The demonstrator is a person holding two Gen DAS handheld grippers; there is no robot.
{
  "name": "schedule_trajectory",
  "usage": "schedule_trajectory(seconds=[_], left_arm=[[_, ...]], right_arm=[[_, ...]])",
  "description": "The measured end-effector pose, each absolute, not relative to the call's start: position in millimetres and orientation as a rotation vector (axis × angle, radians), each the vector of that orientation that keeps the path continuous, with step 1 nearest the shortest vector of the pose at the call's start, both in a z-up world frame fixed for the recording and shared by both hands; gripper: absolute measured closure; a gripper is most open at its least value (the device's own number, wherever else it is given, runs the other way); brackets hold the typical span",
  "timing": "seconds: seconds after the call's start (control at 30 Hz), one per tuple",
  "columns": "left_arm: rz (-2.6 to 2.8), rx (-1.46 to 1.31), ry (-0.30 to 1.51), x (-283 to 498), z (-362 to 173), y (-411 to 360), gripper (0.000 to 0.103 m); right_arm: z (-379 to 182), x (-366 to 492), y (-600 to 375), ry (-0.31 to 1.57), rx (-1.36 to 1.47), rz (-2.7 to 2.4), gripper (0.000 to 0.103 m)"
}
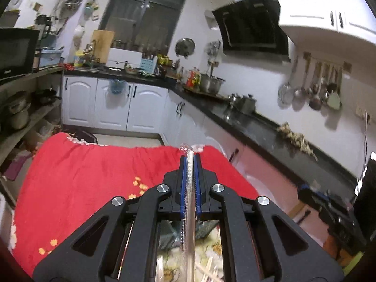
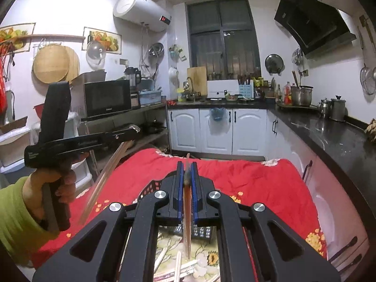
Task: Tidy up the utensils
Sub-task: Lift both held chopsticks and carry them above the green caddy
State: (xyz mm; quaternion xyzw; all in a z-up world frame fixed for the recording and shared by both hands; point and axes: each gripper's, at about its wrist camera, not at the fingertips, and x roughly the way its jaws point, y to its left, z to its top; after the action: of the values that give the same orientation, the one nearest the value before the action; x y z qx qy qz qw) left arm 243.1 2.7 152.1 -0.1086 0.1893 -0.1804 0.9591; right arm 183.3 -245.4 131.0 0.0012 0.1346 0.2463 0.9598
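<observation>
My left gripper [image 1: 189,156] is shut on a long utensil in a clear wrapper [image 1: 188,223], whose tip sticks out past the blue pads. In the right wrist view the same gripper [image 2: 135,130] is at the left, held up by a hand in a green sleeve [image 2: 14,213], and the clear-wrapped utensil [image 2: 105,176] slants down from it. My right gripper [image 2: 187,164] is shut on a thin reddish-brown wrapped utensil [image 2: 188,211] standing edge-on between its pads. Both grippers hover above the table with the red cloth [image 2: 258,183]. Loose wrapped utensils [image 2: 178,265] lie on a floral patch below.
A black perforated basket [image 2: 201,231] sits just under the right gripper. A black countertop [image 2: 329,136] with pots runs along the right over white cabinets [image 2: 218,129]. A shelf with a microwave [image 2: 107,98] stands at the left.
</observation>
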Motion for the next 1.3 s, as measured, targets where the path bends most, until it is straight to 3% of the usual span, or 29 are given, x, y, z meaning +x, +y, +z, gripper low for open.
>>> schedule_trajectory(seconds=[0.7, 1.3], left_arm=[[-0.181, -0.212, 0.135, 305, 174, -21, 0.100], [-0.133, -0.208, 0.037, 334, 141, -18, 0.100]], right_arm=[[169, 219, -238, 0.132, 0.020, 0.447, 0.097], [164, 257, -224, 0.070, 0.031, 0.437, 0.097]])
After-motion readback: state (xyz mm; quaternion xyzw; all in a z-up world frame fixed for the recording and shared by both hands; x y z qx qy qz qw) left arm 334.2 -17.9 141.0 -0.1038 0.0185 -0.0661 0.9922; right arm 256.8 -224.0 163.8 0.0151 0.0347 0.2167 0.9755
